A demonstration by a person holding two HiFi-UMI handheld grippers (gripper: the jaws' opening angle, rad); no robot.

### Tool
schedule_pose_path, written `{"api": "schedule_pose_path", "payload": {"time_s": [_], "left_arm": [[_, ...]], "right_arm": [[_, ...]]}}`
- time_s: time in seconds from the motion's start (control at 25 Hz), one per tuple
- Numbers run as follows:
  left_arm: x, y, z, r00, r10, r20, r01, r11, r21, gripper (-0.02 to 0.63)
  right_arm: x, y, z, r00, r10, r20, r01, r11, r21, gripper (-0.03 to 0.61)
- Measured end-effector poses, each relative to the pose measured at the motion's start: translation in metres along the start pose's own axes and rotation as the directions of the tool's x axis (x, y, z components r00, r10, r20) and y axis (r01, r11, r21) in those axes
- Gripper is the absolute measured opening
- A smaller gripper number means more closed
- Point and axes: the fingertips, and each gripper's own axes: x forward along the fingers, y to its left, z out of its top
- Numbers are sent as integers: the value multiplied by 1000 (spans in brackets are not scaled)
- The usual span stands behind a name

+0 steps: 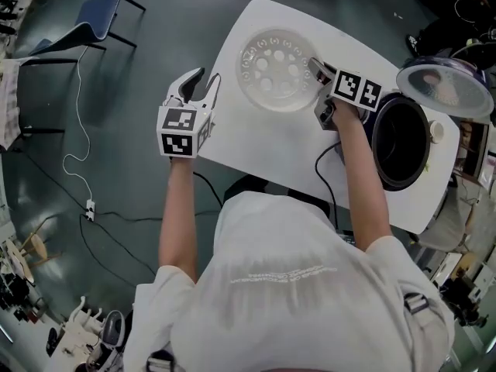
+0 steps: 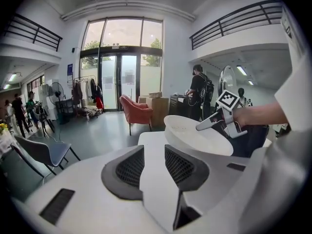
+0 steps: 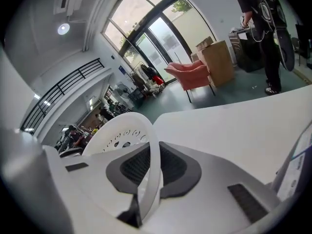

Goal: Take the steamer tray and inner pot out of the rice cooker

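Steamer tray (image 1: 277, 70) sits on the table (image 1: 256, 142)
My right claw (image 1: 318, 70) clamps the rim of this white, round, hole-dotted tray beside the rice cooker (image 1: 401, 142); my left claw (image 1: 200, 85) hangs apart, empty.

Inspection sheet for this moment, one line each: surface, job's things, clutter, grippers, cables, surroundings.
surface: white table.
job's things: steamer tray out of the rice cooker, over the table; lid up; dark inner pot inside.
clutter: nothing seen.
grippers: right gripper clamped on the steamer tray's rim; left gripper open, empty, at the table's left edge.
cables: white cable across the floor; black cable at the table's near edge.
surroundings: blue chair, grey floor.
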Motion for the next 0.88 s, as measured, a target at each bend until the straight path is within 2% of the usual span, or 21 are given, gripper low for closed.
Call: {"api": "schedule_pose_path", "payload": {"time_s": [0.32, 0.6, 0.88], "left_arm": [[39, 20, -23, 996, 1, -84, -6, 998, -59, 144], [57, 35, -45, 991, -12, -134, -1, 995, -97, 144], [81, 38, -46, 992, -34, -124, 20, 993, -115, 144]], "right_arm": [[53, -52, -3, 994, -98, -55, 101, 994, 49, 63], [86, -68, -5, 986, -150, -78, 151, 988, 7, 66], [104, -76, -12, 981, -171, -94, 167, 985, -52, 66]]}}
